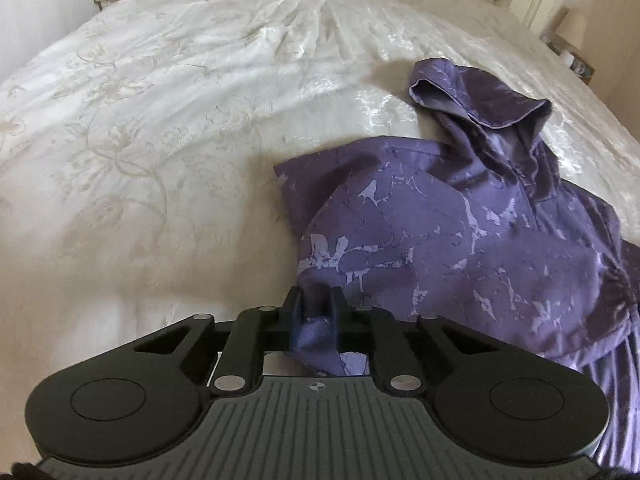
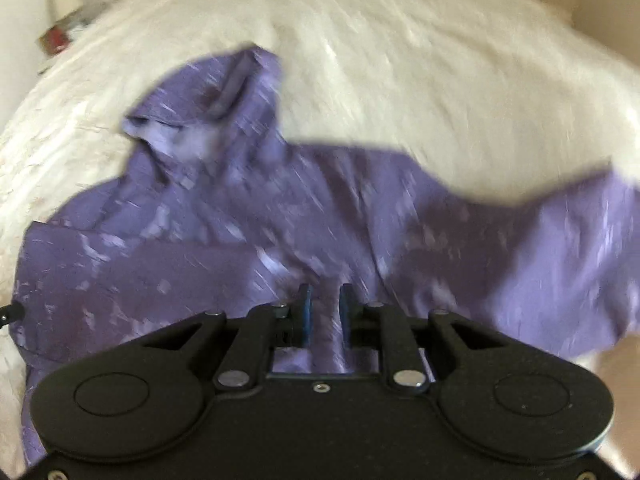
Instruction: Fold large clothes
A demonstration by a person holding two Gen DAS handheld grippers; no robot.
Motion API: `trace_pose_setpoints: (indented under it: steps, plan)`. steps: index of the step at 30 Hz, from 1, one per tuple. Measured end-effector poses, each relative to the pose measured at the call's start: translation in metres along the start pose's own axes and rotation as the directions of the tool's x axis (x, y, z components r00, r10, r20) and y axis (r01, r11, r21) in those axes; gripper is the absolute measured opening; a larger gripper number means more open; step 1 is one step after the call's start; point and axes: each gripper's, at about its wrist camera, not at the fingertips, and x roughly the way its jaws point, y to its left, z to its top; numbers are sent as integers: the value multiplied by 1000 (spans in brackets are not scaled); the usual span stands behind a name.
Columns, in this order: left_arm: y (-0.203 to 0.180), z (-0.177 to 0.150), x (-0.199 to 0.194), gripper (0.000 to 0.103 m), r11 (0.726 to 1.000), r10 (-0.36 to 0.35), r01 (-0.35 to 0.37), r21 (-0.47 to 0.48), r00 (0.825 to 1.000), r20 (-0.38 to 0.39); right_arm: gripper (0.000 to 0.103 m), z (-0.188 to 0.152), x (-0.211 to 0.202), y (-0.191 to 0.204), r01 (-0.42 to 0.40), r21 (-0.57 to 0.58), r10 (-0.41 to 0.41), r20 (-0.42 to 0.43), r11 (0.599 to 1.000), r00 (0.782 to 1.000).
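The left tool (image 1: 316, 300) is pinched nearly closed on a fold of the purple garment (image 1: 460, 232), low in the centre of its frame. The right tool (image 2: 324, 300), also low and central, stands slightly open with cloth between its pads; that view is too blurred to tell if they press it. Around them spreads a cream embroidered bedspread (image 1: 160, 120), with a bedside lamp (image 1: 572, 28) at upper right. The garment lies rumpled on the bed, marbled with pale streaks, 1 sleeve opening gaping.

Both grippers are matte black with round side discs and silver screws — the right gripper (image 2: 323, 312) carries blue pads (image 2: 307, 316).
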Motion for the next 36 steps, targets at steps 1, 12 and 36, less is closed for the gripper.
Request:
trace_pose_setpoints:
  steps: [1, 12, 36]
  plan:
    - [1, -3, -3, 10, 1000, 1, -1, -17, 1000, -1, 34, 6, -4, 10, -23, -37, 24, 20, 999, 1000]
    - [4, -11, -9, 8, 998, 3, -3, -70, 1000, 8, 49, 80, 38, 208, -560, -376, 555, -134, 738, 821]
    - [-4, 3, -44, 70, 999, -5, 10, -43, 995, 101, 71, 53, 62, 199, -463, -320, 486, -10, 826, 874]
